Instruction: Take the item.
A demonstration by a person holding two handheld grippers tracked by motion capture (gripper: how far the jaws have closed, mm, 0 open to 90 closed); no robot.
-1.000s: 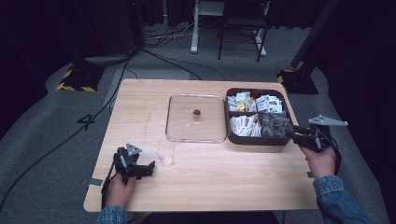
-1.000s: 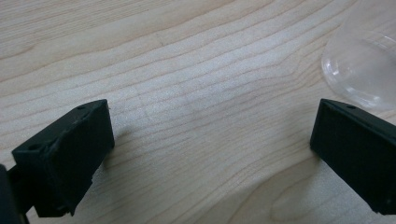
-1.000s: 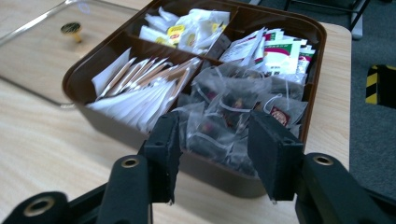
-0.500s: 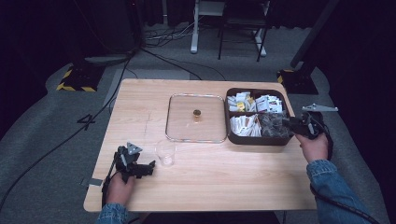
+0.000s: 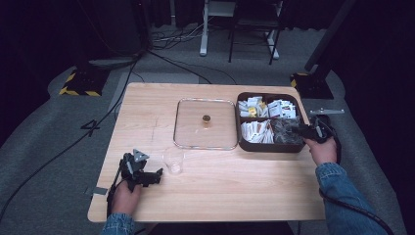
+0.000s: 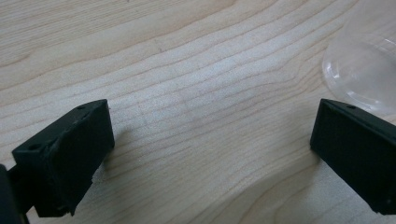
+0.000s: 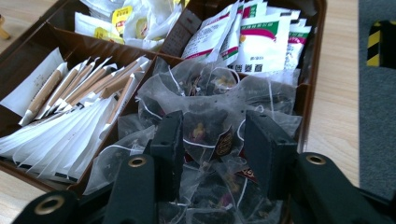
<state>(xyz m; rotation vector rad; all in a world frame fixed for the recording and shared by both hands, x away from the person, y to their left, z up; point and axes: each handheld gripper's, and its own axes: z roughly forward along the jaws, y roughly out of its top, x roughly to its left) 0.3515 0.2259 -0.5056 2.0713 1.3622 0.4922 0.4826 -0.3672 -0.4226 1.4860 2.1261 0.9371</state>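
Resting low on the bench (image 5: 230,191), your left gripper (image 5: 155,175) sat with its fingers (image 6: 70,154) spread wide and nothing between them — bare wood showed in the gap in the left gripper view. It seemed parked there to wait its turn beside the clear cup (image 5: 173,160), which stood just off its right finger, near enough to steady when needed. Further right, the glass lid (image 5: 205,124) lay flat on the bench, set aside so the brown box (image 5: 269,147) was open to reach. Your right gripper (image 5: 299,131) hung over the box's near right compartment — the one holding the mesh tea bags (image 7: 210,126). Its fingers (image 7: 168,144) had just been closing and stood partly apart on either side of one bag; I judged they bracketed it and did not yet pinch it, though I could not be sure.
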